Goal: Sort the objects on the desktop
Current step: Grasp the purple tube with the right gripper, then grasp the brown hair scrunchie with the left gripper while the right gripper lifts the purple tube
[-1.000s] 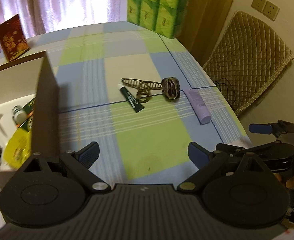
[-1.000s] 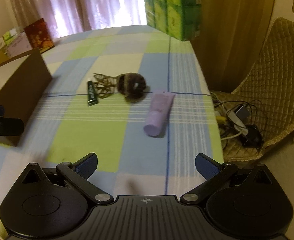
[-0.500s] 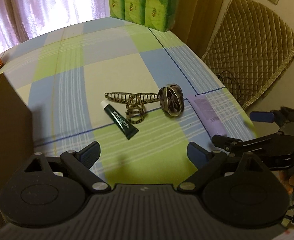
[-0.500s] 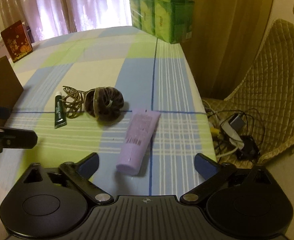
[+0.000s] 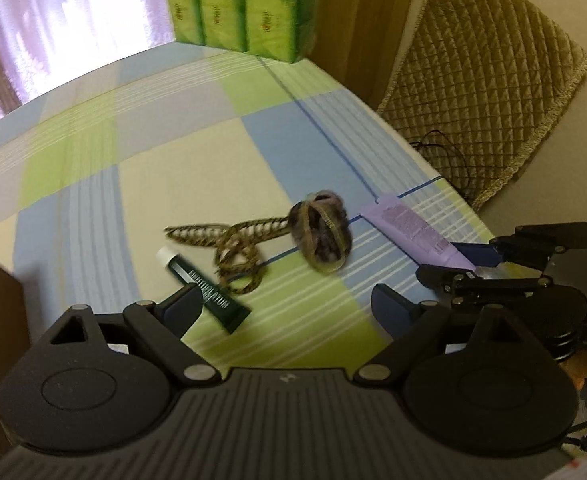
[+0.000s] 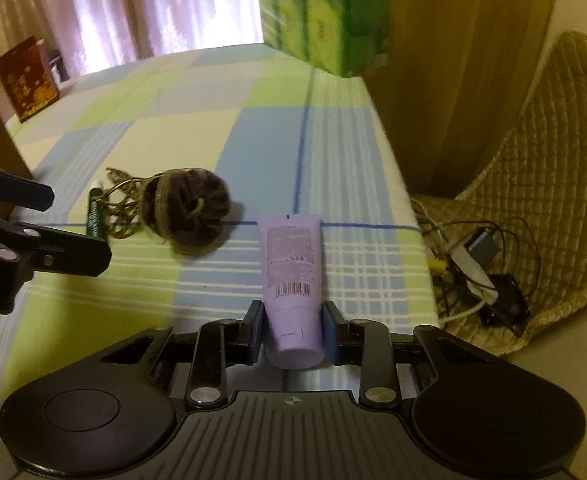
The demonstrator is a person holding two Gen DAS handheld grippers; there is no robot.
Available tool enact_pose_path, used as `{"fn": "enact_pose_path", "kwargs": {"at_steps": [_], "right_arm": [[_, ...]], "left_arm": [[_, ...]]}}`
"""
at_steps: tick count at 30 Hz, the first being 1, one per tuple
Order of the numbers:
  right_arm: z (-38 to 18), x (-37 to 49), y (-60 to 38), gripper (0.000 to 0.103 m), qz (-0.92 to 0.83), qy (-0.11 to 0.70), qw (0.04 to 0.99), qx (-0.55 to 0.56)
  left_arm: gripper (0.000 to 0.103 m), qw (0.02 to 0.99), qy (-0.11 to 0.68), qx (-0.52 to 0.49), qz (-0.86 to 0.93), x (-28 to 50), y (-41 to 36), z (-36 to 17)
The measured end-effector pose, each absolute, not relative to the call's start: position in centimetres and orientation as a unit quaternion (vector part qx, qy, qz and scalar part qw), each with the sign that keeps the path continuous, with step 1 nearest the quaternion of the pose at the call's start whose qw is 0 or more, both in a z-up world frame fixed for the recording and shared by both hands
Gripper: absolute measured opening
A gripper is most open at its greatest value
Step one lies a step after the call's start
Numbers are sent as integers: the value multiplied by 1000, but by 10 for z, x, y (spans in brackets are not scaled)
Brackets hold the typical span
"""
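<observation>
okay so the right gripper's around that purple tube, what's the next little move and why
Probably lift it straight up. The right gripper has its fingers closed against both sides of the purple tube near its cap end, yet the tube lies flat on the checked tablecloth. The left gripper hangs open over the green tube, clear of that path.
</observation>
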State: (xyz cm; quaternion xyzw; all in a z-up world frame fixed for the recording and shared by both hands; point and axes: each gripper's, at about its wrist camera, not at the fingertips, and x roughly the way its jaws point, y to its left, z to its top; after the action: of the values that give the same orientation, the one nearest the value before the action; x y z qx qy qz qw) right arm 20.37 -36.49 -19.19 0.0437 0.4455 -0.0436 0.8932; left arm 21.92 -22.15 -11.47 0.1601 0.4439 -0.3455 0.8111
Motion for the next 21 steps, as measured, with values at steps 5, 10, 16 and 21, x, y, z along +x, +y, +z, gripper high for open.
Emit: {"fn": "enact_pose_path", "kwargs": {"at_steps": [5,10,16,21], "right_arm": [[-190,193,-375,28,-60,446,891,51],[-188,184,-380,28,-67,444,892,59],[-187,181,-382,28,-70,443,891,66],[-187,179,-381,28,-72,444,891,64]], "left_arm": [[83,805,428,170,-375,222,-243,-119],[75,804,407,190,-389,227,-264,-125],[49,801,400,212,-391,234,-280,-136],[19,798,400,219,-395,230,-276,-139]]}}
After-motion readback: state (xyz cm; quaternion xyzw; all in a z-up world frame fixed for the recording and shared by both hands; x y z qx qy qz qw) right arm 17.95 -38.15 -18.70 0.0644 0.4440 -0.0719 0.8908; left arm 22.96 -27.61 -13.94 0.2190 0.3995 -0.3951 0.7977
